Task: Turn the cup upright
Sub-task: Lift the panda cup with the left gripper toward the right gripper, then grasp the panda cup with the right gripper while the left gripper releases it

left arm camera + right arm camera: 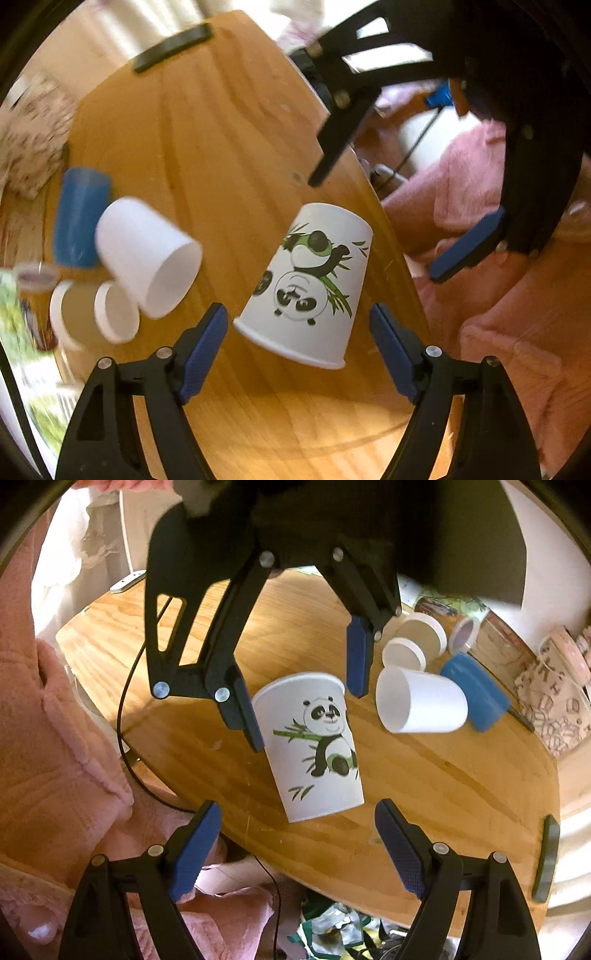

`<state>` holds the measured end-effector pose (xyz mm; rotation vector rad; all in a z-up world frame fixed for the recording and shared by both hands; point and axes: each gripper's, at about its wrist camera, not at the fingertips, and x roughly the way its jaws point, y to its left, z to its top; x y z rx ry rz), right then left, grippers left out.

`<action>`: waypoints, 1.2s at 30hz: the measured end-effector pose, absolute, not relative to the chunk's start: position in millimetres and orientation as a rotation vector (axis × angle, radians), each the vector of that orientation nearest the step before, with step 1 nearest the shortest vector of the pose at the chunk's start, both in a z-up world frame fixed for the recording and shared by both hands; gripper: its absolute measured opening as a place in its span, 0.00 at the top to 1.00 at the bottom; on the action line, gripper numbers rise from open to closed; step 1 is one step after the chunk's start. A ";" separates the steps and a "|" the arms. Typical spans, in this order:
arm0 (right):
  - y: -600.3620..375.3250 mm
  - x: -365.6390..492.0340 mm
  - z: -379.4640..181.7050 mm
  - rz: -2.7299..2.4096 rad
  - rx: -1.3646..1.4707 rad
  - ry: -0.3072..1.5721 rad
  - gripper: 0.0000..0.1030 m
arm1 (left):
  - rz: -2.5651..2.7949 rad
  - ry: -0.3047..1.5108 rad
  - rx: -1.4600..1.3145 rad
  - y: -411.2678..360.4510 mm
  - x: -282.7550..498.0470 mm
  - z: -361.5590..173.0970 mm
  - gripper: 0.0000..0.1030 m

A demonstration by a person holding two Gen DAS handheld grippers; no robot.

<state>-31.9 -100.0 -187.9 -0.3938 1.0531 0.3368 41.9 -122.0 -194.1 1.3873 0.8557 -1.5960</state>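
Panda cup down on its side on the wooden table, printed face up, long axis running from one claw towards the other. Seen by the left wrist camera: rolled rim and open mouth at the near end, closed base at the far end, panda upside down. Seen by the right wrist camera: the reverse, base near, mouth far. Left gripper spread wide, blue pads straddling the rim end, a thin gap visible on either side, nothing pinched. Right gripper likewise spread, holding nothing, just short of the base end. Close to the table's curved right edge in the left view, a pink robe beyond it; bare wood far of the cup up to a black strip at the far edge. To the left, near but apart: a plain white cup also on its side, mouth towards the near right, showing nothing inside; behind it a blue cup, touching or nearly so. Near those, a white lid leaning by a shallow white tub with a brown interior, contents not discernible. A black cable across the table's left side in the right view.
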 end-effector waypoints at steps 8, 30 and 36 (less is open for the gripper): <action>-99.1 -22.0 -186.1 0.442 -0.442 1.019 0.17 | -1.354 0.970 1.030 -70.4 69.3 -165.4 0.21; -85.1 28.0 -213.6 0.631 -0.431 1.050 0.17 | -0.458 1.167 -0.014 39.3 41.8 -168.9 0.21; -80.2 32.7 -224.7 0.677 -0.453 1.067 0.17 | -0.359 1.190 -0.160 44.3 30.5 -181.1 0.21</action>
